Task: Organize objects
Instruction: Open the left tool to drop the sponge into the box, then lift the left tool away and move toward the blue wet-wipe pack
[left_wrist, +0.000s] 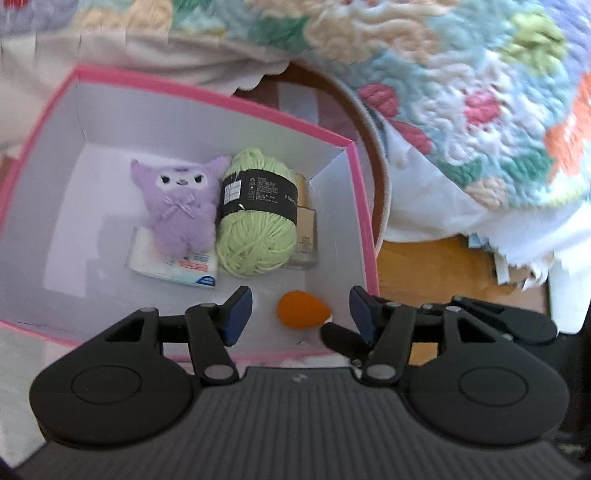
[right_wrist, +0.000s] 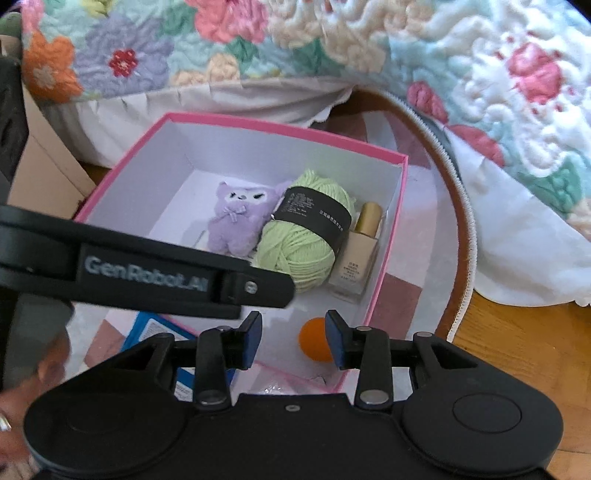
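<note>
Nearest in both views, the left hand-held gripper (left_wrist: 301, 314) and the right hand-held gripper (right_wrist: 293, 339) were seen released, jaws spread wide and nothing held between them. An orange sponge (left_wrist: 303, 309) lay on the white floor of the pink box (left_wrist: 364, 206), close to its near wall, and was framed just ahead of and between the fingers of each hand-held gripper. Its long axis was judged to run roughly across the left gripper's view, the narrow tip pointing right. In the right wrist view the sponge (right_wrist: 314, 341) was partly hidden behind that gripper's right finger, so which hand was nearer could not be told with certainty.

Farther in, 4 items were lined against the far right corner: a tissue packet (left_wrist: 184, 267) under a purple plush (left_wrist: 181, 206), a green yarn ball (left_wrist: 256, 218) touching it, and a foundation bottle (right_wrist: 356, 254) beside the box wall. Beyond the box, a floral quilt (left_wrist: 461, 74) was draped.
</note>
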